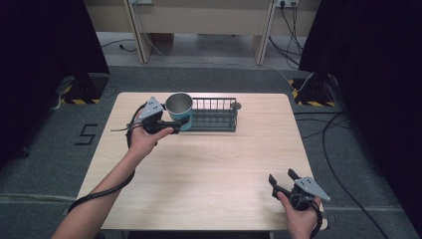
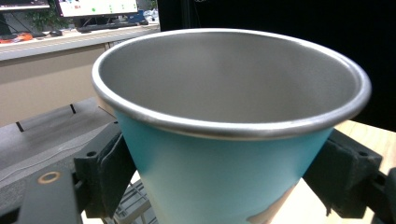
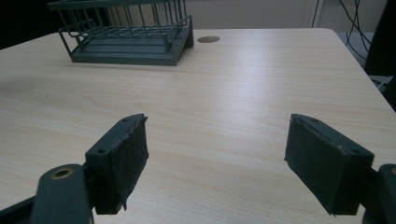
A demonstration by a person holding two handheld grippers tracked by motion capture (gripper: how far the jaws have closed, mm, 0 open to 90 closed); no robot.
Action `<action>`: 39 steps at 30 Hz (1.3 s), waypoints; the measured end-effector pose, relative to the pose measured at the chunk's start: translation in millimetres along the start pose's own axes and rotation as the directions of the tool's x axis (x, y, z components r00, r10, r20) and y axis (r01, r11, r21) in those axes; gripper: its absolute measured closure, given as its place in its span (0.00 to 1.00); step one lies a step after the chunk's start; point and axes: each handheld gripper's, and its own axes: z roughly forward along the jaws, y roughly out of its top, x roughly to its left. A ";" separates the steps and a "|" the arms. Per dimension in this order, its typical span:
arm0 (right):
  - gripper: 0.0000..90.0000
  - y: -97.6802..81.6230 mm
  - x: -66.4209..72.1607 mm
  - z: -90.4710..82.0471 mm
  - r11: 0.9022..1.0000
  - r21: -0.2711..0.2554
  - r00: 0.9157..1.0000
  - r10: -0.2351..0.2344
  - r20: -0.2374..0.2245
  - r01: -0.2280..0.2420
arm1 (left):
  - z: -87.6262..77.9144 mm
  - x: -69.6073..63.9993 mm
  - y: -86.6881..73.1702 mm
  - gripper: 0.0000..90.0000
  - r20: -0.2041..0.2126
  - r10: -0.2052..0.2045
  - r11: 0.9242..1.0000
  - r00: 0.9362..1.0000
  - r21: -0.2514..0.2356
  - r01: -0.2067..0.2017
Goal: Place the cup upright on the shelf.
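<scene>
A teal cup (image 1: 180, 110) with a steel inside and rim is held upright at the left end of the dark wire rack (image 1: 214, 114). My left gripper (image 1: 175, 124) is shut on the cup's lower wall. In the left gripper view the cup (image 2: 224, 168) sits between both pads (image 2: 109, 175), mouth up, with nothing inside. My right gripper (image 1: 282, 179) rests open near the table's front right corner, with nothing between its pads (image 3: 126, 161). The rack (image 3: 130, 35) stands far ahead of it.
The light wooden table (image 1: 209, 164) has a round cable hole (image 3: 208, 39) just right of the rack. Dark curtains flank both sides. Cables lie on the floor to the right, and desk legs stand beyond the table's far edge.
</scene>
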 end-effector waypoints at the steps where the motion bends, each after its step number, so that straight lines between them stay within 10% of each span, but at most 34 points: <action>1: 0.24 0.0 0.0 0.0 1.000 0.000 1.000 0.000 0.000 0.000 | 0.0 0.0 0.0 0.18 0.000 0.000 1.000 1.000 0.000 0.000; 39: 0.24 -0.5 -0.9 -1.0 1.000 -0.003 1.000 0.009 0.003 -0.009 | 65.1 5.2 9.4 0.18 -0.034 -0.017 1.000 0.999 0.023 0.018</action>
